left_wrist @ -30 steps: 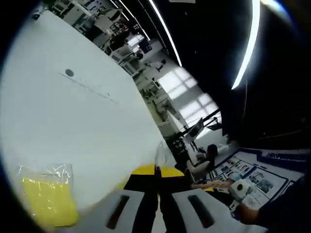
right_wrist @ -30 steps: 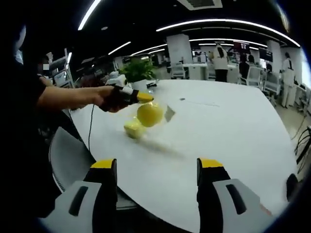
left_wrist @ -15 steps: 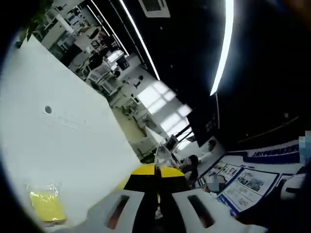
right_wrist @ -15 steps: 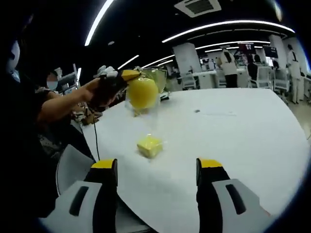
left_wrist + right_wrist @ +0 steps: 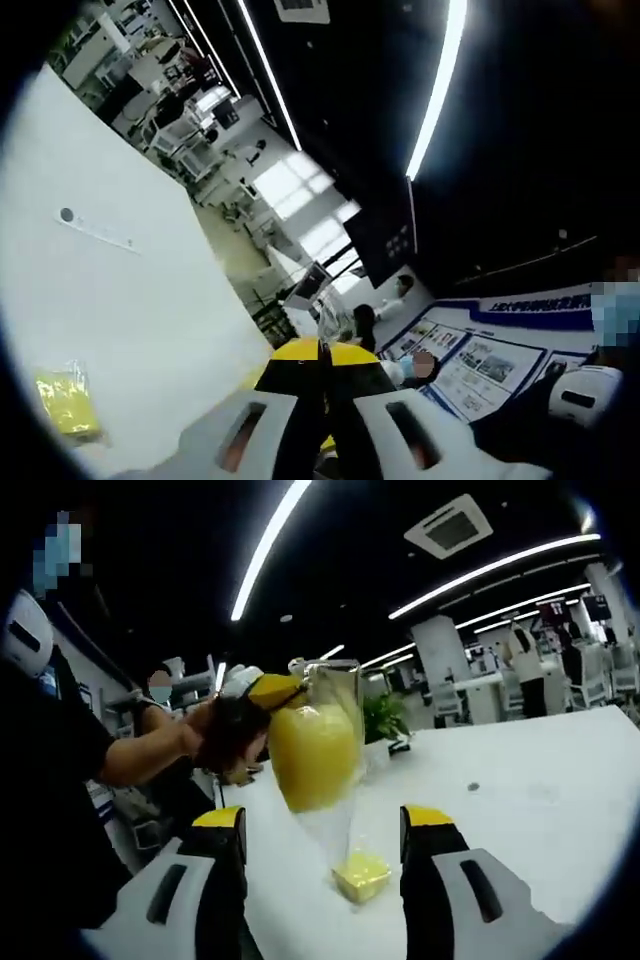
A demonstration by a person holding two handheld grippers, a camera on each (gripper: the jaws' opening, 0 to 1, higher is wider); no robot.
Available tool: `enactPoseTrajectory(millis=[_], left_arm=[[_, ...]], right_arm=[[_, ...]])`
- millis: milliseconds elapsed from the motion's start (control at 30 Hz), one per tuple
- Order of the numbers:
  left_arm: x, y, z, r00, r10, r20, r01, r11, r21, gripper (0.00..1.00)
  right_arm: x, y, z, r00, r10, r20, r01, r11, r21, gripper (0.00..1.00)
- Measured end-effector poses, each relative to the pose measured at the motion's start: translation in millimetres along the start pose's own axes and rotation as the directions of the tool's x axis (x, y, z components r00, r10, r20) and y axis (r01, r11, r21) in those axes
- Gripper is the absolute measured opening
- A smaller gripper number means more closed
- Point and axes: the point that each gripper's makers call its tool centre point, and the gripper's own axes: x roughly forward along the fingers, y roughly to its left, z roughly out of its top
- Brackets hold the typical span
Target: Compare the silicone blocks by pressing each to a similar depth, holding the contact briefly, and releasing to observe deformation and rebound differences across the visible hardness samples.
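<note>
Left gripper view: left gripper (image 5: 322, 362) jaws are sitting pressed together, pinching a clear bag; a bagged yellow block (image 5: 66, 404) is lying on the white table (image 5: 120, 300). Right gripper view: right gripper (image 5: 322, 825) is hanging released, jaws apart; the left gripper is dangling the bag with a yellow silicone piece (image 5: 312, 755) above the block on the table.

Both views high, tilted; share white table (image 5: 120, 300), yellow block (image 5: 362, 876).
</note>
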Motion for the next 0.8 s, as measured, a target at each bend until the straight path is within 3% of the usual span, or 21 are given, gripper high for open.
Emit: enactPoseTrajectory(millis=[300, 500, 667, 800], left_arm=[[2.3, -26.0, 19.0, 0.996, -0.08, 0.047, 0.08, 0.997, 0.008, 0.0], [1.8, -32.3, 26.6, 0.993, -0.104, 0.058, 0.104, 0.995, 0.005, 0.0], [-3.0, -33.6, 30.1, 0.991, -0.114, 0.074, 0.114, 0.993, 0.005, 0.0], [-8.7, -30.0, 32.8, 0.99, -0.107, 0.09, 0.107, 0.994, 0.002, 0.0]], right_arm=[[24.9, 8.3, 41.0, 0.994, 0.078, 0.072, -0.071, 0.993, -0.091, 0.41], [41.7, 10.9, 55.1, 0.993, 0.106, 0.057, -0.097, 0.985, -0.143, 0.4], [49.6, 14.0, 60.0, 0.988, 0.147, 0.041, -0.141, 0.982, -0.126, 0.37], [53.9, 23.6, 58.0, 0.98, 0.2, 0.023, -0.199, 0.979, -0.044, 0.33]])
